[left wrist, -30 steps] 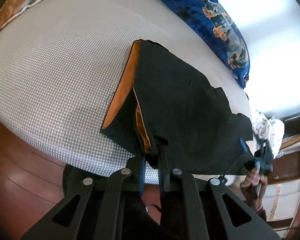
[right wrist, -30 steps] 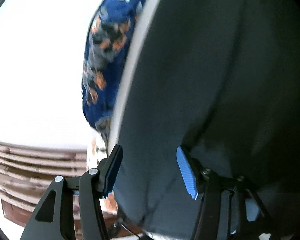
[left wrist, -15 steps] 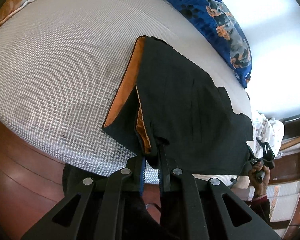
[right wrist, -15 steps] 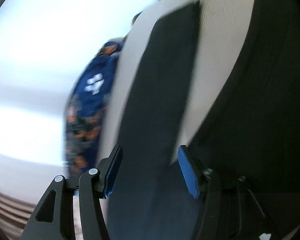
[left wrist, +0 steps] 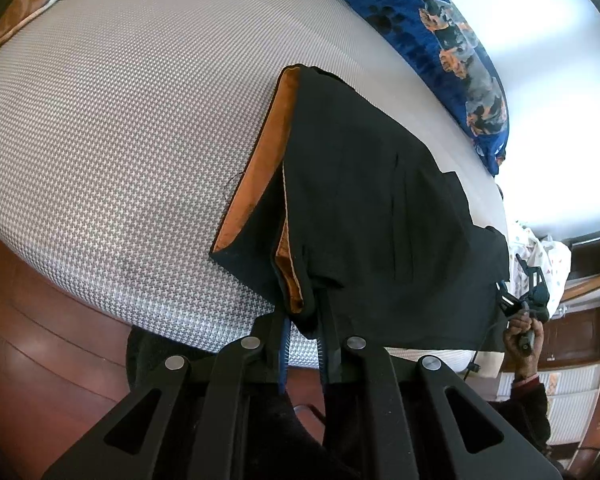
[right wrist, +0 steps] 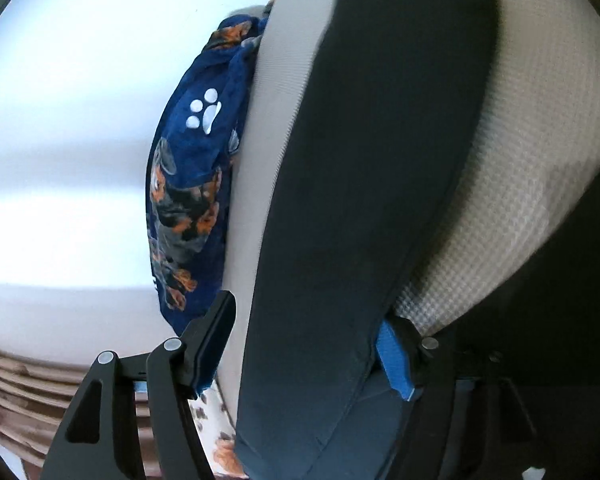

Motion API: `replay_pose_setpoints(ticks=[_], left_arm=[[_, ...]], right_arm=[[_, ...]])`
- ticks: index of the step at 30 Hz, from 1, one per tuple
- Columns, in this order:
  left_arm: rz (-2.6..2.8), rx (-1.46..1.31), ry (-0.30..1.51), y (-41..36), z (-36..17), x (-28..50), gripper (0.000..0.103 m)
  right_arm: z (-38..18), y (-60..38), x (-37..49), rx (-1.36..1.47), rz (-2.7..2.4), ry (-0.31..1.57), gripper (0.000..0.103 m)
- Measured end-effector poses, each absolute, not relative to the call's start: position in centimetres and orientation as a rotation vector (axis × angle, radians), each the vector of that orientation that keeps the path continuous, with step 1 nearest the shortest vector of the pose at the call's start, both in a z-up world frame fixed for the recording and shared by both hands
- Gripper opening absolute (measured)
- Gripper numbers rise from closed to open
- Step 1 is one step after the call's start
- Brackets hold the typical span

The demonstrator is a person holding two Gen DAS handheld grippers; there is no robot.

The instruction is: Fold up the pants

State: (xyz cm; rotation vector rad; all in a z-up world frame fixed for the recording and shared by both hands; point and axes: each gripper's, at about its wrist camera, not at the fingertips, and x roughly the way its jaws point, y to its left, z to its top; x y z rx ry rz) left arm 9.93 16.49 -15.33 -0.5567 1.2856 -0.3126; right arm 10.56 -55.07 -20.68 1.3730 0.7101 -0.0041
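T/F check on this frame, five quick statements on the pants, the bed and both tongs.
1. The left tongs are shut on the pants. True.
2. The pants are white. False: they are black with an orange lining at the waistband.
3. The right tongs are clamped tight on the fabric. False: they stand open, with a pant leg lying between the fingers and a gap on the left side.
4. The pants lie on a bed with a grey-white woven cover. True.
5. A red pillow lies at the far edge of the bed. False: it is a blue blanket with a dog print.
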Motion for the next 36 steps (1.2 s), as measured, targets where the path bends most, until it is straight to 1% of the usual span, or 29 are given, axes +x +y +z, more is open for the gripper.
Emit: replay_pose_setpoints(ticks=[2,3,5,6,7,8,10,13,17,20,22,23,26,28,32,33,34,36], left_arm=[[-0.315,-0.551,1.288,16.4,-15.3,10.1,0.012],[-0.316,-0.549,1.289,16.4,-15.4,10.2,0.012],[-0.317,-0.548,1.289,16.5,-15.4,10.3,0.012],[-0.318,-0.548,1.289,16.5,-15.4,10.3,0.012],[-0.320,-0.548,1.289,16.6,-15.5,10.4,0.012],[-0.320,-0.549,1.290,16.6,-15.5,10.4,0.012],[-0.322,-0.547,1.292,16.6,-15.4,10.6,0.012],[-0.339,-0.520,1.266,16.5,-14.5,10.8,0.012],[-0.351,-0.460,1.241,16.0,-13.8,10.7,0.012],[-0.333,-0.457,1.245,16.4,-14.6,10.6,0.012],[-0.327,-0.493,1.251,17.0,-15.2,10.7,0.012],[-0.324,-0.506,1.251,17.3,-15.4,10.7,0.012],[-0.328,-0.497,1.247,17.4,-15.4,10.6,0.012],[-0.329,-0.471,1.237,17.3,-15.2,10.6,0.013],[-0.326,-0.475,1.229,17.6,-15.1,10.7,0.013],[-0.324,-0.470,1.224,17.6,-15.1,10.7,0.013],[-0.323,-0.462,1.218,17.6,-15.0,10.6,0.013],[-0.319,-0.440,1.206,17.5,-14.8,10.6,0.013]], right_arm=[[-20.4,-54.6,10.6,1.326,-0.016,0.686,0.059],[-20.4,-54.5,10.6,1.321,-0.034,0.681,0.056],[-20.2,-54.5,11.2,1.291,-0.089,0.713,0.040],[-20.1,-54.7,11.3,1.272,-0.118,0.738,0.019],[-20.3,-54.8,11.4,1.256,-0.153,0.768,0.007],[-20.5,-55.0,11.4,1.249,-0.178,0.783,0.006],[-20.0,-55.5,10.2,1.224,-0.215,0.745,0.005],[-16.6,-55.7,6.0,1.124,-0.247,0.623,0.005],[-14.5,-55.3,-0.2,1.052,-0.309,0.619,0.005],[-15.6,-54.5,-4.5,1.036,-0.353,0.684,0.005],[-17.8,-54.2,-6.2,1.070,-0.356,0.742,0.005],[-18.9,-54.4,-6.8,1.097,-0.352,0.747,0.002],[-20.3,-55.5,-8.2,1.226,-0.296,0.661,0.003],[-21.1,-56.3,-8.9,1.323,-0.247,0.619,0.009],[-21.3,-56.5,-9.1,1.370,-0.202,0.571,0.013],[-21.2,-56.5,-9.0,1.344,-0.228,0.589,0.012],[-20.9,-56.3,-8.9,1.303,-0.255,0.608,0.006],[-20.3,-56.1,-8.9,1.254,-0.294,0.631,0.004]])
